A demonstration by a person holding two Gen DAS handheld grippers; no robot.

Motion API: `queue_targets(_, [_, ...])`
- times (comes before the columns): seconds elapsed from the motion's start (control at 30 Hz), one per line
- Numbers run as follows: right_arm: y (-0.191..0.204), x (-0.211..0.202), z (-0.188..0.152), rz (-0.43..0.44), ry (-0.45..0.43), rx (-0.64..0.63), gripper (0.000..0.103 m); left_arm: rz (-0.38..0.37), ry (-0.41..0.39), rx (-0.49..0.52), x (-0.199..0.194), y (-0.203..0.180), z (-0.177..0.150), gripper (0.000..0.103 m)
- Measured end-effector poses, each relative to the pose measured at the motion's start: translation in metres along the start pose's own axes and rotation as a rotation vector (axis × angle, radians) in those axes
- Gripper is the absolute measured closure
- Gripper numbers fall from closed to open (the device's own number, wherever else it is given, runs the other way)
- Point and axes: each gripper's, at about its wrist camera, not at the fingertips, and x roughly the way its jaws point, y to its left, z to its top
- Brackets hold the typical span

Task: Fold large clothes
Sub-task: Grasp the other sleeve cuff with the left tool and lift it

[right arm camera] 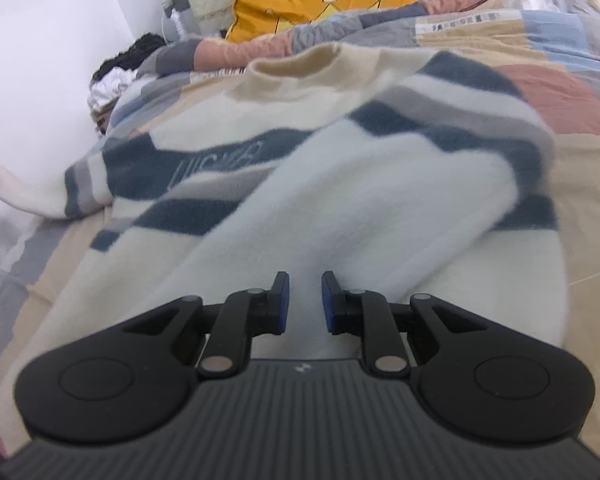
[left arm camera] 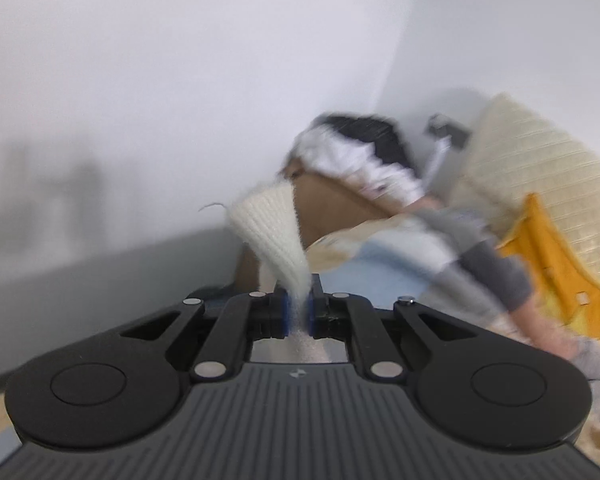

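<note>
A large cream sweater (right arm camera: 340,168) with dark blue and grey stripes lies spread on the bed, its collar (right arm camera: 296,64) pointing away from me. My left gripper (left arm camera: 299,300) is shut on the sweater's cream ribbed sleeve cuff (left arm camera: 268,220), which stands up out of the pads, lifted off the bed; that view is blurred. In the right wrist view the same sleeve (right arm camera: 24,200) stretches off to the left edge. My right gripper (right arm camera: 306,292) hovers low over the sweater's plain lower part, its jaws apart with a gap and no cloth pinched between them.
A patchwork quilt (right arm camera: 540,92) covers the bed under the sweater. A yellow pillow (right arm camera: 320,4) leans on a quilted cream headboard (left arm camera: 540,152). A heap of dark and white clothes (right arm camera: 116,68) sits in the corner by the white wall, over something brown (left arm camera: 332,208).
</note>
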Motion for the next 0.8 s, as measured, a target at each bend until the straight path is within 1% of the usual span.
queue_targets(0.1, [-0.002, -0.013, 0.001, -0.016, -0.037, -0.001, 0.081, -0.078, -0.058, 0.088, -0.037, -0.051, 0.021, 0.094])
queue_targets(0.17, [-0.005, -0.023, 0.001, -0.042, -0.063, 0.008, 0.081, -0.133, -0.085, 0.150, -0.076, -0.083, 0.029, 0.094])
queue_targets(0.23, [-0.010, -0.030, 0.000, -0.055, -0.084, 0.022, 0.081, -0.188, -0.101, 0.217, -0.105, -0.119, 0.032, 0.094])
queue_targets(0.33, [-0.017, -0.040, -0.001, -0.066, -0.106, 0.042, 0.081, -0.270, -0.123, 0.329, -0.148, -0.168, 0.028, 0.094])
queue_targets(0.47, [-0.025, -0.053, 0.000, -0.056, -0.141, 0.077, 0.081, -0.370, -0.140, 0.423, -0.205, -0.225, 0.011, 0.094])
queue_targets(0.53, [-0.029, -0.061, 0.000, -0.044, -0.161, 0.099, 0.081, -0.419, -0.136, 0.455, -0.231, -0.250, -0.003, 0.094])
queue_targets(0.6, [-0.035, -0.072, -0.002, -0.028, -0.193, 0.143, 0.081, -0.482, -0.112, 0.458, -0.252, -0.268, -0.024, 0.094])
queue_targets(0.67, [-0.037, -0.082, -0.004, -0.024, -0.223, 0.157, 0.081, -0.536, -0.087, 0.482, -0.282, -0.283, -0.059, 0.094])
queue_targets(0.8, [-0.041, -0.098, -0.005, 0.005, -0.267, 0.187, 0.081, -0.647, -0.022, 0.504, -0.316, -0.314, -0.140, 0.094])
